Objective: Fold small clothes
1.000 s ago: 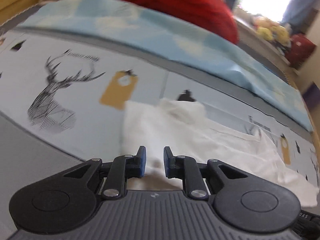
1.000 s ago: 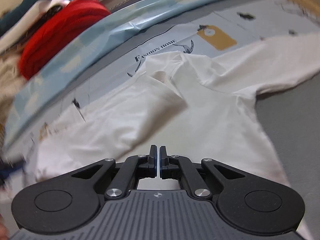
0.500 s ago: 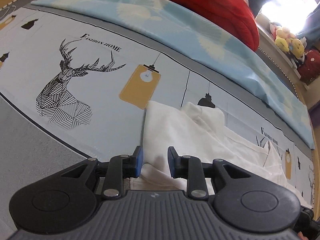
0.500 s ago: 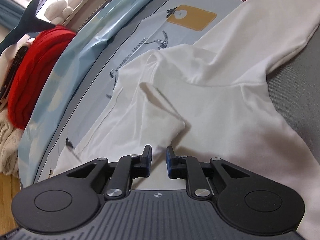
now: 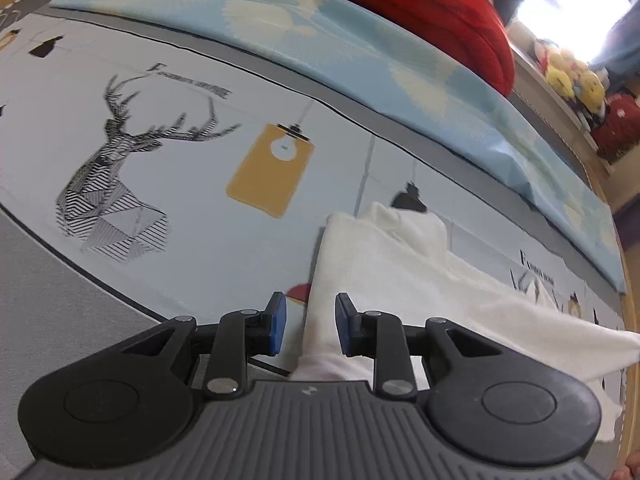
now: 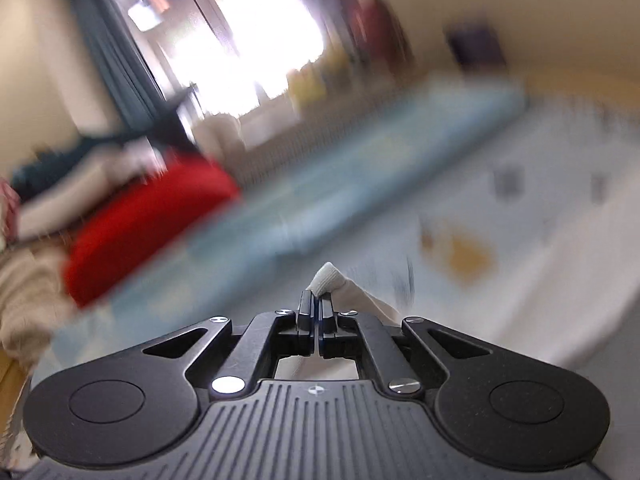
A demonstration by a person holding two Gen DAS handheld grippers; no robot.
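Note:
A small white long-sleeved garment lies on a printed bed sheet. In the left wrist view its left edge is folded over, and my left gripper is open with that folded edge lying between its fingers. In the right wrist view, which is blurred by motion, my right gripper is shut on a pinch of the white garment and holds it lifted; more of the white cloth lies at the right.
A light blue patterned quilt runs along the far side of the sheet. A red blanket lies on it, with plush toys behind. A grey strip borders the sheet at the near left.
My right gripper opened, then shut on the garment and swung up, so its view now points across the room. My left gripper opened wider at the folded left edge.

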